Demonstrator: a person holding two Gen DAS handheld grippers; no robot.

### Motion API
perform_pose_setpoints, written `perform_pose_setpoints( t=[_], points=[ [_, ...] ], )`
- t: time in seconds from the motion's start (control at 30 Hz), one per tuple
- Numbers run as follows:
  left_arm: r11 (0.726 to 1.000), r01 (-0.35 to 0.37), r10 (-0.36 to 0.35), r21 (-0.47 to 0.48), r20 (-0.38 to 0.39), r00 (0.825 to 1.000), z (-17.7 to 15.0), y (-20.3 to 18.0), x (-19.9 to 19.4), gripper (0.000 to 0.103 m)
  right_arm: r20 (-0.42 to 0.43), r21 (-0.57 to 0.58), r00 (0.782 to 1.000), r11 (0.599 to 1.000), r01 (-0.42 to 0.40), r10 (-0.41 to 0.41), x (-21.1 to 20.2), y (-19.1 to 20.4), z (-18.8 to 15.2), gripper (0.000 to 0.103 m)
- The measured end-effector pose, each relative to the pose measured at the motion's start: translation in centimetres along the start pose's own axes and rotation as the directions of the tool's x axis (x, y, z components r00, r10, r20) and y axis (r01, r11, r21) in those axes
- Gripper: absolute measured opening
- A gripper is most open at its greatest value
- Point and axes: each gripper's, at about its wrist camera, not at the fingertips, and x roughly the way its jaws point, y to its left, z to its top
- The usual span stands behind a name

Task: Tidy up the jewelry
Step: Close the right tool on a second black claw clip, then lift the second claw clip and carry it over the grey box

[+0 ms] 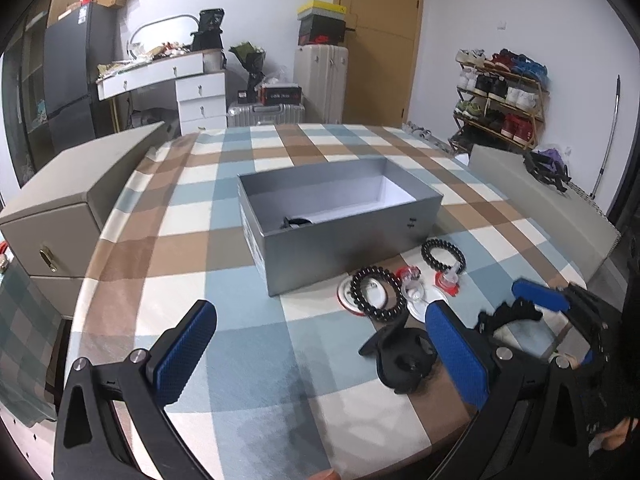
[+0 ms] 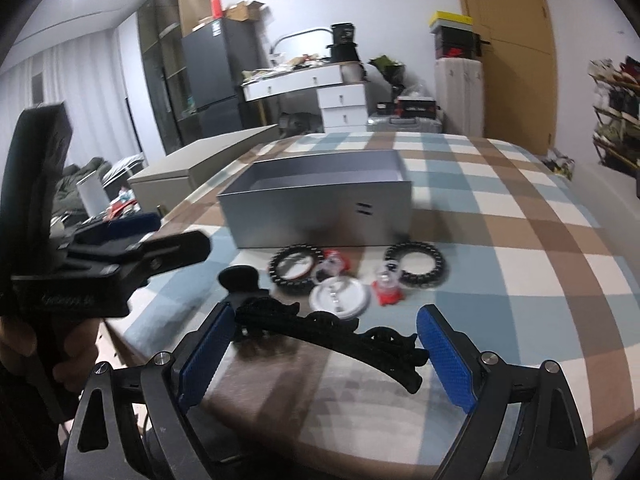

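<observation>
An open grey box [image 1: 340,236] stands mid-table with a small dark item [image 1: 296,222] inside; it also shows in the right wrist view [image 2: 316,216]. In front of it lie two black bead bracelets [image 1: 376,292] [image 1: 443,254], red-and-clear trinkets [image 1: 448,282] and a white disc [image 2: 339,295]. A black hair claw [image 1: 404,354] lies near. My left gripper [image 1: 320,360] is open and empty above the cloth. My right gripper [image 2: 324,356] is open, its fingers on either side of a long black hair clip [image 2: 332,332]; I cannot tell whether the clip rests on the table.
The table wears a blue, brown and white checked cloth [image 1: 248,304]. A beige jewelry case [image 1: 76,200] with a brass latch stands at the left edge. A grey lid [image 1: 540,196] lies at the right edge. Room furniture lies beyond.
</observation>
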Motion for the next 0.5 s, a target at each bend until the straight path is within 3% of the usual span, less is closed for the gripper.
perform_pose_setpoints(
  t=[0.37, 0.5],
  points=[
    [0.995, 0.036, -0.027, 0.088, -0.103, 0.994, -1.1, -1.6, 1.5, 0.101, 0.001, 0.063, 1.000, 0.998, 0.005, -0.006, -0.1, -1.6, 0.1, 0.093],
    [0.993, 0.081, -0.071, 0.082, -0.122, 0.990, -1.3, -1.4, 1.6, 0.101, 0.006, 0.067, 1.000, 0.998, 0.006, -0.006, -0.2, -1.7, 0.2, 0.093]
  ],
)
